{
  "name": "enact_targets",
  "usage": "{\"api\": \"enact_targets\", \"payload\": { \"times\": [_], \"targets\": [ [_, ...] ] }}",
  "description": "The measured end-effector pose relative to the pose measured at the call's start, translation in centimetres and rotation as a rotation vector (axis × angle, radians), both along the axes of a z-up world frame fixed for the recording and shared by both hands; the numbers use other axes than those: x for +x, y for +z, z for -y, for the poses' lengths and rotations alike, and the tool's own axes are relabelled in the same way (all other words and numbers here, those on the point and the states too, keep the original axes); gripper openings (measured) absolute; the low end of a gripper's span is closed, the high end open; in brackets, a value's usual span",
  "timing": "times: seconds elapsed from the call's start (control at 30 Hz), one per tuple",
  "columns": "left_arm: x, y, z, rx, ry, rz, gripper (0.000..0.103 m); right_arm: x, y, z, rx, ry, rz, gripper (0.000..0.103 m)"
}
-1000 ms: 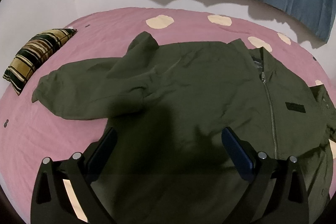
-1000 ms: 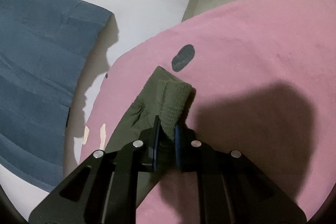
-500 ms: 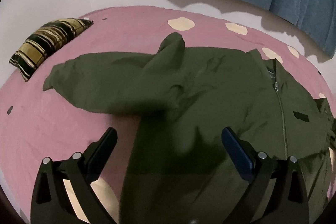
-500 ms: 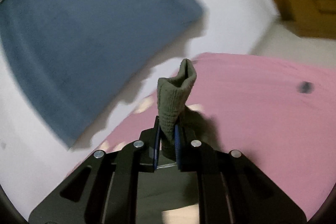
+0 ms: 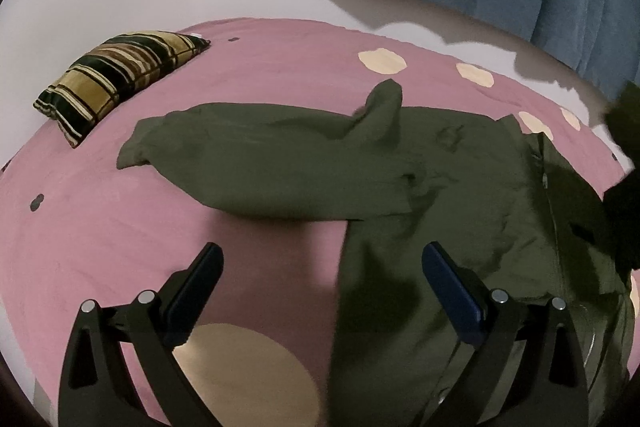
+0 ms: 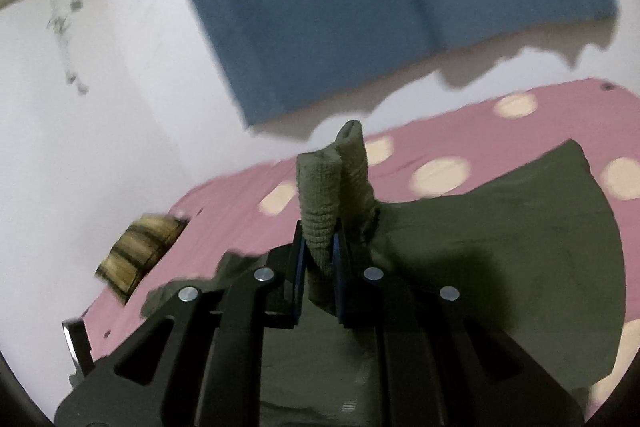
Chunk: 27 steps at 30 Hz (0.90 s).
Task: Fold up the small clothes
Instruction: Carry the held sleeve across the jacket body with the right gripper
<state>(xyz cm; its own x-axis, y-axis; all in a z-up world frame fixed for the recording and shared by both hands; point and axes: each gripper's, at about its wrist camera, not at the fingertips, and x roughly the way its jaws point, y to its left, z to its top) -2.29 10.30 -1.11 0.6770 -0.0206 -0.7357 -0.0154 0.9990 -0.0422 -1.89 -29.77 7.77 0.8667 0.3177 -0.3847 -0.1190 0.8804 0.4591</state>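
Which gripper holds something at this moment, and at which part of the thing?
The right gripper is shut on the ribbed knit cuff of the olive-green zip jacket. The left gripper is open and holds nothing.

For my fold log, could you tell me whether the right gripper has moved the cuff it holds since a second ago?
Yes. The right gripper carried the ribbed cuff off the pink bedspread, up and toward the striped pillow.

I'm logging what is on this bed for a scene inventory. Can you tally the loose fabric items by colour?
Olive green: 1, the jacket, its ribbed cuff pinched in the right gripper.
Striped black and gold: 1, the pillow.
Total: 2, both on the pink bedspread.
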Motion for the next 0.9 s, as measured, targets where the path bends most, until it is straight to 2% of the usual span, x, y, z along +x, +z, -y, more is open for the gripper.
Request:
{"api": "enact_targets", "payload": {
  "times": [0.07,0.13,0.23,0.37,0.57,0.67,0.9],
  "targets": [
    [-0.1,0.1,-0.6,0.015,0.001,0.014,0.099,1.5,-0.8,-3.4,-0.022,0.065,-0.03,0.011],
    [-0.3,0.0,-1.2,0.018,0.01,0.024,0.099,0.7,-2.4,-7.0,-0.059,0.122,-0.058,0.011],
    [-0.1,-0.2,-1.9,-0.011,0.016,0.013,0.099,-0.1,-4.6,-11.0,-0.126,0.177,-0.112,0.012],
    [-0.1,-0.7,-2.0,-0.029,0.008,0.002,0.099,1.5,-7.8,-14.7,-0.216,0.219,-0.175,0.012],
    [0.1,-1.4,-1.8,-0.038,-0.001,-0.019,0.099,1.5,-10.8,-18.3,-0.285,0.26,-0.222,0.012],
    [0.2,-1.7,-1.8,-0.042,-0.003,-0.028,0.099,1.7,-11.3,-18.9,-0.297,0.271,-0.229,0.013],
    [0.2,-2.0,-1.5,-0.035,-0.011,-0.037,0.099,2.1,-12.6,-20.3,-0.282,0.341,-0.292,0.028]
  ]
}}
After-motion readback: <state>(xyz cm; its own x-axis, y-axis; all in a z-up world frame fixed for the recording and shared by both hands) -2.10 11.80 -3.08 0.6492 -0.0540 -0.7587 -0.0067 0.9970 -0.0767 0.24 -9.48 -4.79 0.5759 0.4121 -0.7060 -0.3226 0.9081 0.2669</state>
